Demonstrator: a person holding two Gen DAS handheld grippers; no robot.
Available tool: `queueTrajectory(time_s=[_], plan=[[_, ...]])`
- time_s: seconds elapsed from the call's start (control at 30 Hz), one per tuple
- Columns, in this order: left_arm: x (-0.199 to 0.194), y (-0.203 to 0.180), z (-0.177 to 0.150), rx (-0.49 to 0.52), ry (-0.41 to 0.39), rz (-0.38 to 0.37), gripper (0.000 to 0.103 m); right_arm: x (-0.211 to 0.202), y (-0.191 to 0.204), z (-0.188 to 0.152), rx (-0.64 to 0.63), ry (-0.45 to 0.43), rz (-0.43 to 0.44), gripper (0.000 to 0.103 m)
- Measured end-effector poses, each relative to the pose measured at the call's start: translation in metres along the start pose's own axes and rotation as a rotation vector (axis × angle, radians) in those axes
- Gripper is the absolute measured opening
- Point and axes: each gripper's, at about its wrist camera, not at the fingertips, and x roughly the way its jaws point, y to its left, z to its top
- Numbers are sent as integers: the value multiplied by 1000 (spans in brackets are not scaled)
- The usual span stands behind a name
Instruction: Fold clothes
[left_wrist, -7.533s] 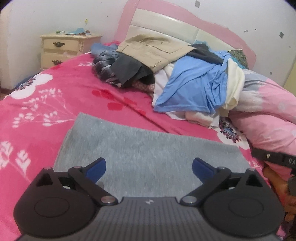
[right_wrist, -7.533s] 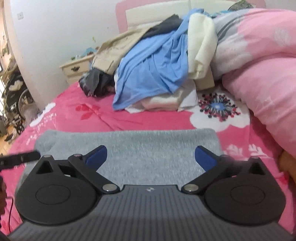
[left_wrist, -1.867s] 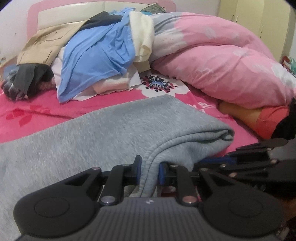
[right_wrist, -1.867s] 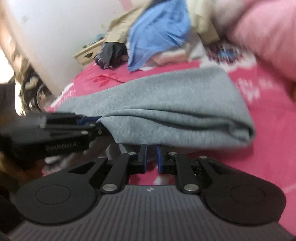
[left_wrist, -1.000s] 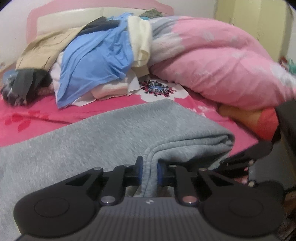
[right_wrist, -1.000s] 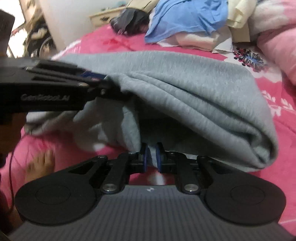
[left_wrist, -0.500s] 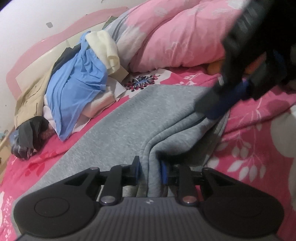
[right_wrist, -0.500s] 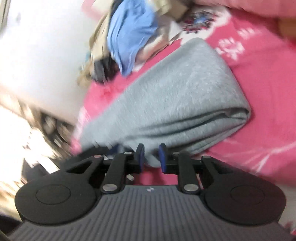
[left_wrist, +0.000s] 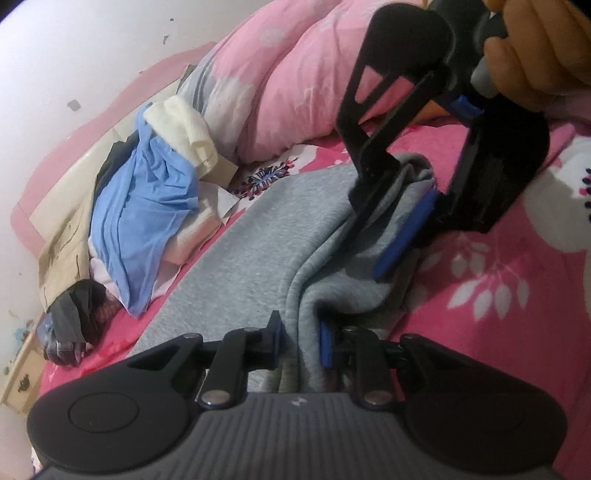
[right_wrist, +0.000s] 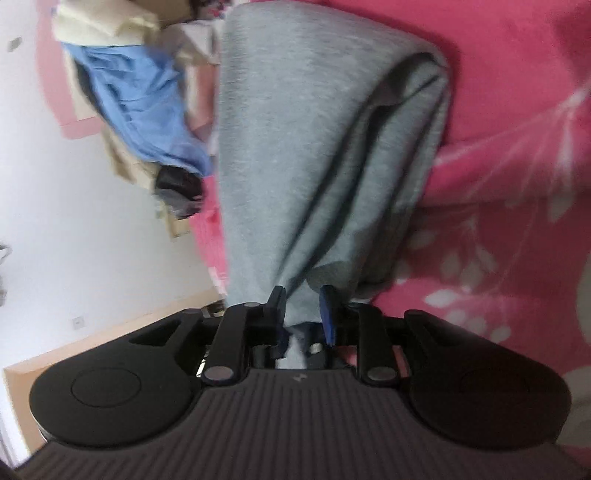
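You have the thick grey fleece garment (left_wrist: 258, 243) doubled over on the hot-pink floral bedspread (left_wrist: 491, 295), so at least one fold looks done; its rounded folded edge lies toward the puffy pale-pink duvet (left_wrist: 295, 85). Your left gripper (left_wrist: 300, 338) has a bunched ridge of the grey fleece between its blue pads, with the jaws closing on it. Your right gripper (right_wrist: 303, 309) also has grey cloth between its fingers, though its jaws are opening, so I judge you are letting that edge go. In the left wrist view your right gripper (left_wrist: 391, 225) stands over the folded end, your hand (left_wrist: 535, 48) on its handle. What is left, by my reckoning, is a further fold or smoothing of this piece, then the untouched heap of blue, cream and tan clothes (left_wrist: 147, 206) by the headboard. No brand, label or writing is readable in either view.
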Motion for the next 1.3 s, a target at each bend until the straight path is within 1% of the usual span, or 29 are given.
queueTrajectory(time_s=[0.03, 0.1, 0.13, 0.2, 0.3, 0.4, 0.5, 0.63, 0.87, 1.03, 1.17, 1.3], plan=[[0, 0, 0, 3, -2, 0, 22, 1, -3, 0, 24, 2, -12, 23], [-1, 0, 0, 5, -10, 3, 22, -1, -7, -3, 62, 9, -32, 28], [-2, 0, -1, 7, -13, 3, 22, -2, -8, -3, 72, 9, -37, 33], [-3, -2, -1, 17, -15, 5, 22, -2, -8, -1, 70, -4, -42, 34], [-4, -3, -1, 29, -17, 9, 22, 1, -6, 3, 65, -19, -45, 33], [-4, -3, -2, 31, -19, 11, 22, 3, -2, 5, 53, -7, -75, 33], [-5, -4, -2, 35, -21, 12, 22, -8, 5, 0, 16, -8, -93, 33], [-6, -6, -2, 43, -23, 16, 22, -14, 16, 1, -20, -20, -64, 33], [-8, -5, -1, 22, -19, 12, 22, 12, -1, 10, 49, 4, -88, 33], [-2, 0, 0, 11, -8, 14, 22, 17, -6, 12, 52, 2, -71, 33], [-1, 5, 2, -41, 5, 5, 22, 16, -6, 10, 34, -1, -61, 29], [-1, 2, 2, -25, 5, 10, 21, 20, -8, 12, 37, -9, -47, 24]])
